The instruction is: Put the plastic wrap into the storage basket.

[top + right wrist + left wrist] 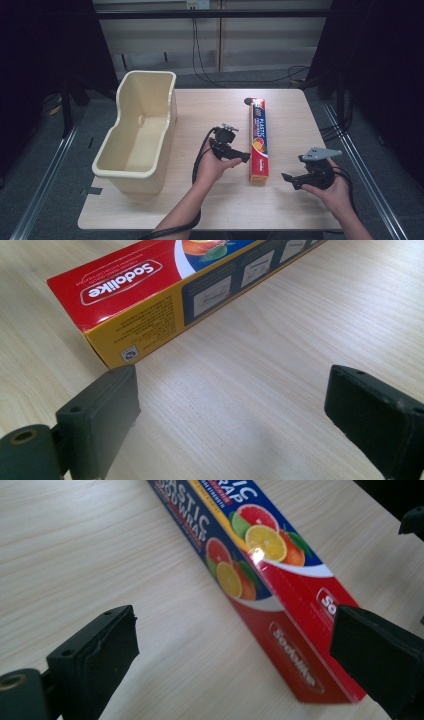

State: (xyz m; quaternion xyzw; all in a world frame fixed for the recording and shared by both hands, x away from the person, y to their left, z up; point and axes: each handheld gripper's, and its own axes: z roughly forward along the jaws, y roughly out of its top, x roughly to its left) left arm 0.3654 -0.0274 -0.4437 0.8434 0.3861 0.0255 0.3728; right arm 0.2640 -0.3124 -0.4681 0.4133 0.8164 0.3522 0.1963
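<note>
A long plastic wrap box (258, 140), red and blue with citrus pictures, lies flat on the wooden table (210, 200), running front to back. My left gripper (242, 156) hovers just left of the box's near half, open, with the box (280, 590) ahead between its wide jaws. My right gripper (289, 180) is open to the right of the box's near end, apart from it. In the right gripper view the box's red end (150, 290) lies ahead and to the left of bare table between the jaws.
A cream plastic tub (137, 132), empty, stands on the table's left side. A small dark disc (248, 101) lies at the box's far end. Cables trail from both grippers. Metal rails run along the floor either side.
</note>
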